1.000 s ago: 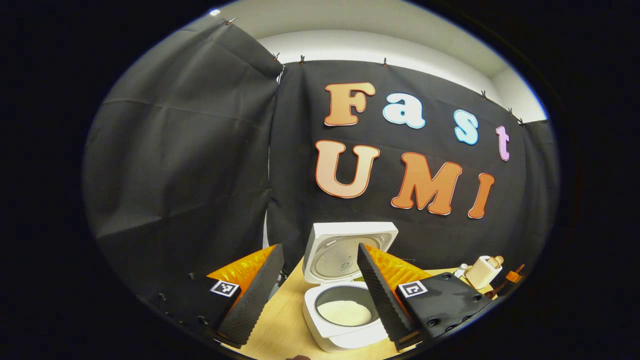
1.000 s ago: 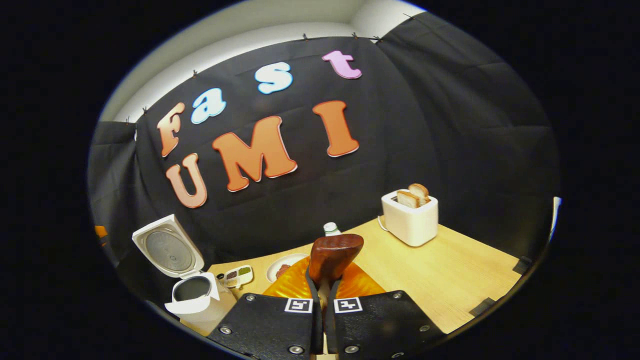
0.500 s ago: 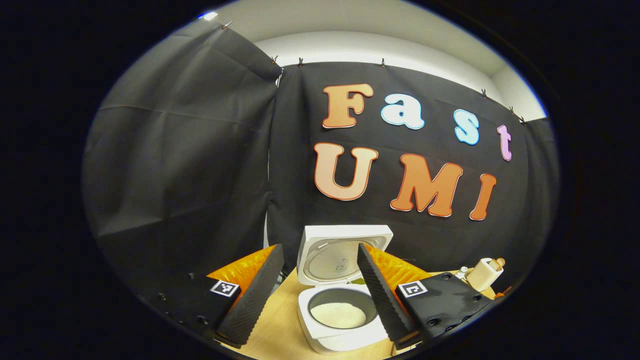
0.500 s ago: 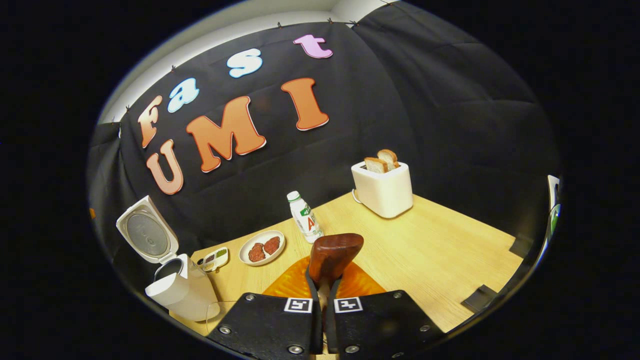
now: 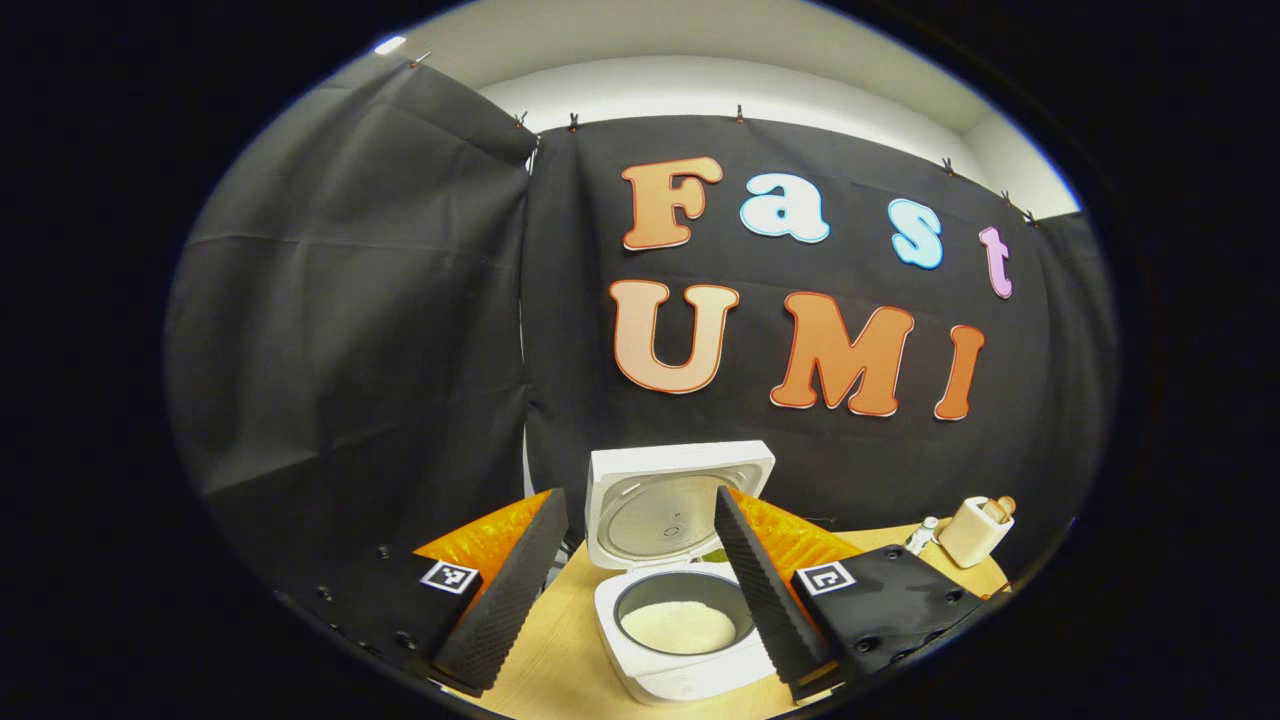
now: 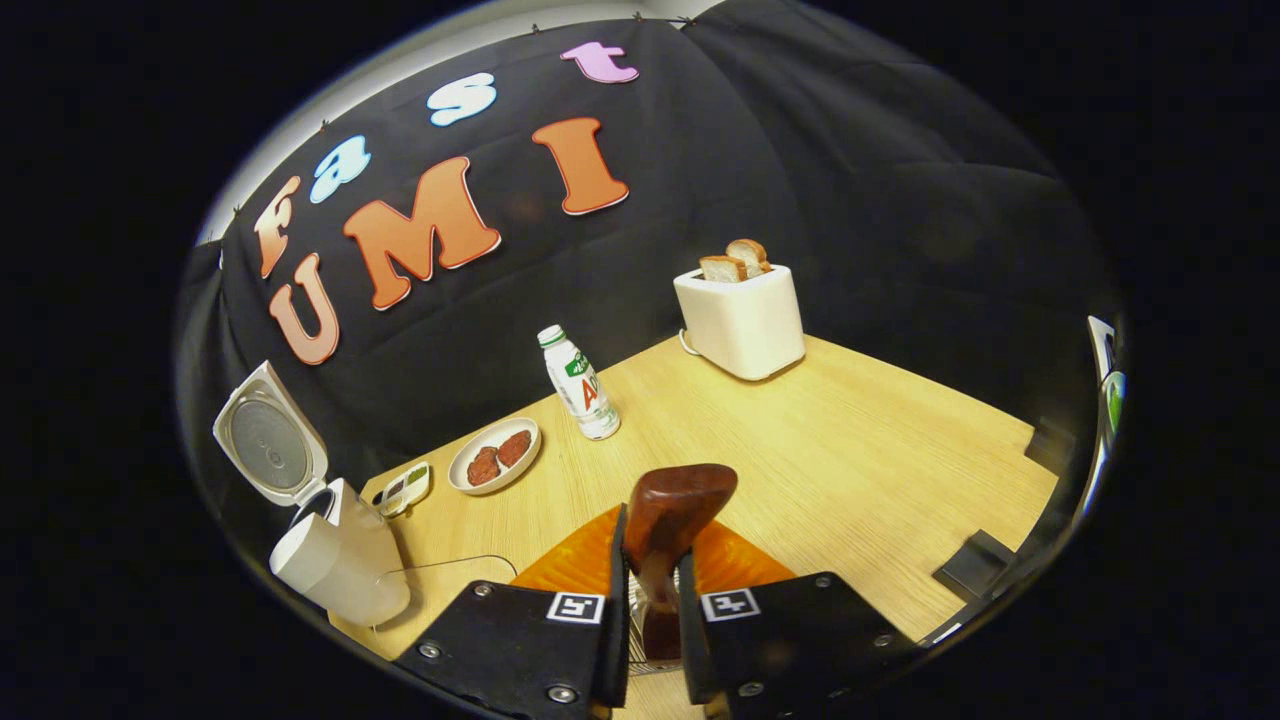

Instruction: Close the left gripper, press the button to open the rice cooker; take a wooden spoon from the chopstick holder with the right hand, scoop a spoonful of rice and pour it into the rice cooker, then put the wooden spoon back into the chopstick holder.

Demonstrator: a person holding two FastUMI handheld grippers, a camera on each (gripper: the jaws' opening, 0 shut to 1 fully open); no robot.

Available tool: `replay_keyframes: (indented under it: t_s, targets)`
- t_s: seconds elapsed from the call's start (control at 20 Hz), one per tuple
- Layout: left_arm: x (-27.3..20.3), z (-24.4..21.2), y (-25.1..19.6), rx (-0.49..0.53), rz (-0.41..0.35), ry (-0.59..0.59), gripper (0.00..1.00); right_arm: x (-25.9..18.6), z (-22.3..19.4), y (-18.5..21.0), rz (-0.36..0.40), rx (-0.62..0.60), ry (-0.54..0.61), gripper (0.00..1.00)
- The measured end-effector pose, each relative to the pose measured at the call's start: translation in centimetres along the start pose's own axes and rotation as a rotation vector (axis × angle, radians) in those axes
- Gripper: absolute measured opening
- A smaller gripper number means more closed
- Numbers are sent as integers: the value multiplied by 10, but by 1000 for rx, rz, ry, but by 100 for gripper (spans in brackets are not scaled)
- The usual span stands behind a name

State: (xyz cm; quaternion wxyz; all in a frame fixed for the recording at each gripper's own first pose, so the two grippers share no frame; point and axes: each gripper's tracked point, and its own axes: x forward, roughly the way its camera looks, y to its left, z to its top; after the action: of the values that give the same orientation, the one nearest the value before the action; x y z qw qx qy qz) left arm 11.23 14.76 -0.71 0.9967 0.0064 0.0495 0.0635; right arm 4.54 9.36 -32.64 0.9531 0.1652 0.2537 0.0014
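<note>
Two grippers are at work, and each is doing something different. Your left gripper hangs with its fingers spread wide and nothing between them, framing the rice cooker, whose lid stands tipped back and open. White rice lies in the inner pot, so the button press and the pour look done, and the left hand seems simply parked out of the way.

Your right gripper pinches the wooden spoon by its handle, both fingers pressing on it, with the bowl of the spoon pointing forward over the table. A grip low on the handle keeps the bowl free and lets you steer the stem downward into a narrow opening. A metal mesh rim just beneath the fingers may be the chopstick holder, but too little of it shows to be sure.

In the right gripper view the cooker sits far to the left, well apart from the spoon, beside a small dish, a plate, a bottle and a toaster. What remains, I judge, is returning the spoon.
</note>
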Motion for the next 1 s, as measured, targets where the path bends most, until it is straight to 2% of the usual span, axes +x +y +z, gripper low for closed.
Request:
replay_keyframes:
  t_s: [0.05, 0.25, 0.3, 0.55, 0.8, 1.0]
  targets:
    - [1, 2, -5, -11, -15, -1, 100, -3, 3, -3, -9, 11, 1, 27]
    - [17, 9, -13, -30, -30, 5, 100, -7, 16, -21, -79, -14, -11, 85]
    - [22, 13, -17, -30, -37, 3, 100, -11, 21, -25, -97, -30, -16, 95]
    - [58, 33, -31, -29, -62, 10, 100, -39, 68, -39, -190, -134, -115, 95]
    - [120, 58, -34, -41, -75, 1, 99, -71, 104, -31, -198, -184, -191, 95]
    - [181, 48, -39, -28, -82, 81, 100, -86, 112, -25, -212, -219, -222, 95]
